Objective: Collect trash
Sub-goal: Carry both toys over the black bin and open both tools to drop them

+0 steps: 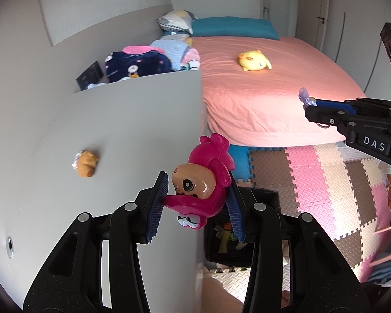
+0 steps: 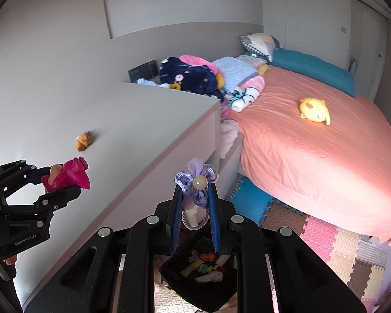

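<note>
Left gripper [image 1: 196, 200] and right gripper [image 2: 195, 210] each clamped on something.

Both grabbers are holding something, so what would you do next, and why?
Probably open the right gripper: its purple bow hair tie hangs right over the black bin on the floor. The left gripper with the pink toy sits further from it.

We read "DAS" in white letters on the right hand-held gripper [image 1: 309, 104], and "GenRobot.AI" on the black body of the left hand-held gripper [image 2: 56, 182].
</note>
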A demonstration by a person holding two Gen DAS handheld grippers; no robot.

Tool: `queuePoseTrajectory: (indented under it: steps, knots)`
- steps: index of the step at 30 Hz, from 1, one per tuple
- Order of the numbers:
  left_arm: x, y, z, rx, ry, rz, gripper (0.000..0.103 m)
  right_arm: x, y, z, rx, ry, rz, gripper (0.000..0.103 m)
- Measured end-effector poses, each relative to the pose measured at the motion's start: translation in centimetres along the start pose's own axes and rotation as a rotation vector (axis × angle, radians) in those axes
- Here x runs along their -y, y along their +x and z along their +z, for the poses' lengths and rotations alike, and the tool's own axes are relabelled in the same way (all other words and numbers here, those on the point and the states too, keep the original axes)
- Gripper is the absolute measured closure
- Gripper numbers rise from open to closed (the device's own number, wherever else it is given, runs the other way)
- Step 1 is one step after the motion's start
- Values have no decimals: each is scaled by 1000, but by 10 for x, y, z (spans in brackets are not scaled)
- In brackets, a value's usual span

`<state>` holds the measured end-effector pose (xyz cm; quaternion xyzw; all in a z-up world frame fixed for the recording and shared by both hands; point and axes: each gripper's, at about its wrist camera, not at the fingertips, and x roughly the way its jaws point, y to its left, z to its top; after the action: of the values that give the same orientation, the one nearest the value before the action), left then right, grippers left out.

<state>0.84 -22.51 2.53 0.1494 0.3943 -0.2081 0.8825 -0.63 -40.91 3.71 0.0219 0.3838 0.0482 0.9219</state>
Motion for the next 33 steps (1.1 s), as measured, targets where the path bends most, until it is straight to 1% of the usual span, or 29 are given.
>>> queuePoseTrajectory:
  steps: [11,19,24,33]
  knots:
    - [42,11,2,-14,66,-76,60,31,-14,-18,0,65,-47,82]
    - [63,21,2,-34,108,-120,60,50,-19,-33,-9,104,-77,82]
    - [73,28,1,-50,125,-140,60,58,-18,-37,-20,121,-90,82]
    - [77,37,-1,-71,144,-155,60,63,-15,-38,-25,127,-93,82]
